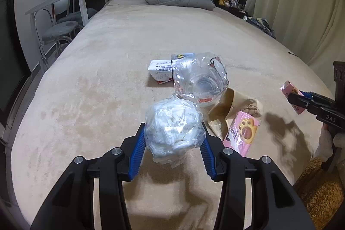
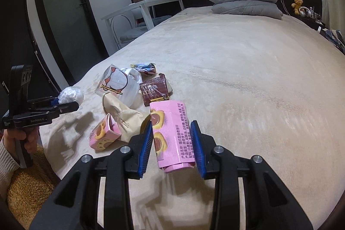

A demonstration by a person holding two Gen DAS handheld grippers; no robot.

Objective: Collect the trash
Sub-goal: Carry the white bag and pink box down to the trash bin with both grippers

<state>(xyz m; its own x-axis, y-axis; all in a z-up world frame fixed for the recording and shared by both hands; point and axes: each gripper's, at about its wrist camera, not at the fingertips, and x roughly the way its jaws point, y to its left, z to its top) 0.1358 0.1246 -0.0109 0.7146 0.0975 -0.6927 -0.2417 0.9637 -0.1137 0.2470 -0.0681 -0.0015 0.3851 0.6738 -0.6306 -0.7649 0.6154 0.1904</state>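
Both grippers carry trash above the beige bed [image 1: 107,79]: left gripper [image 1: 173,144] clamped on a crumpled clear plastic wad [image 1: 172,130], right gripper [image 2: 172,139] squeezing a pink biscuit box [image 2: 172,133] (paw-print cookies pictured). More wrappers [image 2: 120,100] lie nearby.

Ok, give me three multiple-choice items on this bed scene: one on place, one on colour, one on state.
1. Where does the clear plastic cup lie?
A. on the bed
B. on the chair
C. on the pillows

2. What colour is the box in the right gripper?
A. green
B. pink
C. black

3. How is the left gripper?
A. wide open and bare
B. shut on a crumpled plastic bag
C. shut on a teddy bear

Key: 1 A, it rests on the beige cover; 2 B, pink with biscuit pictures; 3 B, the blue pads press the bag's sides.
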